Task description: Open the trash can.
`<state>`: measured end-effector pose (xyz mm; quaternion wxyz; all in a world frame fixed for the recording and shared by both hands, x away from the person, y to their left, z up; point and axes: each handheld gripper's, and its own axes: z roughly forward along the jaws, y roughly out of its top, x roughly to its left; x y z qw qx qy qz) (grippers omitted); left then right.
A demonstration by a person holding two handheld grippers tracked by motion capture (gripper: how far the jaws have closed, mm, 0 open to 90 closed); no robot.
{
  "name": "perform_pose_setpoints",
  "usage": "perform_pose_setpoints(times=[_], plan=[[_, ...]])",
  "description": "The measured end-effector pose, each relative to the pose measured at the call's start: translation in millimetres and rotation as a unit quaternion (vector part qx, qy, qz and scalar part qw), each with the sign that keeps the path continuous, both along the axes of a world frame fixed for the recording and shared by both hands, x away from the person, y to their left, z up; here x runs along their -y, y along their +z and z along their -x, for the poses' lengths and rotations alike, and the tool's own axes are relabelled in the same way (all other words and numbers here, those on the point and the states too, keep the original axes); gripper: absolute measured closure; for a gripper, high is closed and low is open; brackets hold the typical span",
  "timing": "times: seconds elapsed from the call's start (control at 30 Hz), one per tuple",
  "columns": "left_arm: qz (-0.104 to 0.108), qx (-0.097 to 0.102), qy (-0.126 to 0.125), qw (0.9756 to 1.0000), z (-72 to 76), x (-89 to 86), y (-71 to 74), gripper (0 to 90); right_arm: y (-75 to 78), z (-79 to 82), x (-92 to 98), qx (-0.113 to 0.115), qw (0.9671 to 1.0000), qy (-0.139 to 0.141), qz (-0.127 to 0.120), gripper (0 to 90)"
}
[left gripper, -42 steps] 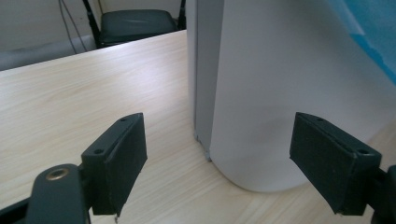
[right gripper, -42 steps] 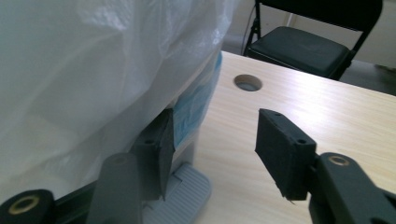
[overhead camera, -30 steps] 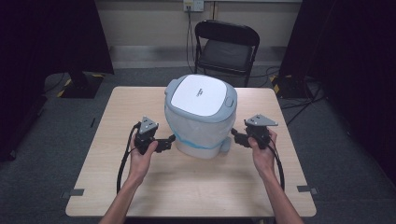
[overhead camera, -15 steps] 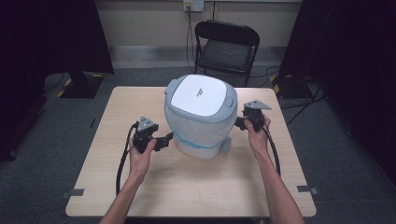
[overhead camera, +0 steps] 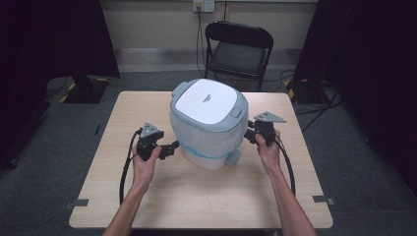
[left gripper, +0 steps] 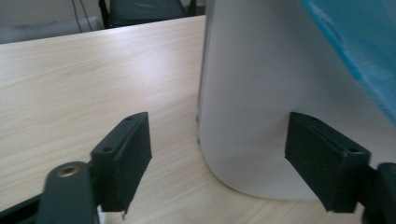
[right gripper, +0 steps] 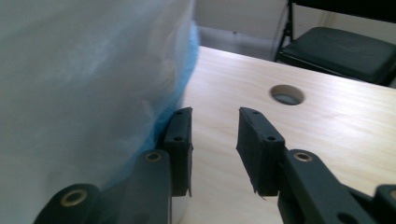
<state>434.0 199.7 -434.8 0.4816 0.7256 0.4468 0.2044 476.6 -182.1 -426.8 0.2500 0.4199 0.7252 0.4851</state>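
A white bin [overhead camera: 209,142] with a grey-rimmed lid [overhead camera: 206,102] stands mid-table, wrapped in a thin plastic bag with a blue hem [right gripper: 184,79]. My left gripper [overhead camera: 172,146] sits low at the bin's left side. In the left gripper view its jaws [left gripper: 217,140] have just been closing but stand open, with the bin's rounded lower wall [left gripper: 247,93] between them, untouched. My right gripper [overhead camera: 248,132] is at the bin's right side. Its jaws [right gripper: 215,119] have just been closing too and are open on bare table, the left one against the bag.
The light wooden table [overhead camera: 196,196] has a round cable hole [right gripper: 286,94] beyond the right gripper. A black folding chair [overhead camera: 238,49] stands behind the far edge. Black cables trail from both grippers toward the near edge. Dark curtains flank the room.
The right hand has moved in toward the bin's right side and slightly farther away, and its jaws have narrowed. The left hand has stayed beside the bin.
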Motion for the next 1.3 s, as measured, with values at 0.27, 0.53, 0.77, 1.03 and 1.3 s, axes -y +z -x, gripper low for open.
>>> perform_pose_setpoints(times=[0.27,0.53,0.77,1.03,1.3], plan=[[0.023,0.010,0.046,0.9986,-19.9,-15.0,-2.2,55.2,3.0,44.6,-20.7,0.016,0.9985,0.043,0.031,57.1],[0.019,-0.003,0.043,0.9989,-28.2,-18.8,-1.2,45.9,-10.2,7.9,-8.3,-0.052,0.9977,-0.020,0.040,42.3],[0.015,0.010,0.036,0.9992,-35.2,-13.8,-2.3,50.0,-0.1,-14.0,-26.5,-0.011,0.9998,0.010,0.013,42.8],[0.031,0.017,0.003,0.9994,-38.3,-7.4,-6.6,67.7,0.4,0.6,-30.1,-0.010,0.9998,0.015,0.009,69.3],[0.025,0.010,-0.032,0.9991,-39.4,-0.3,-7.7,73.4,-0.9,30.7,-24.3,-0.016,0.9997,0.016,-0.005,68.2]])
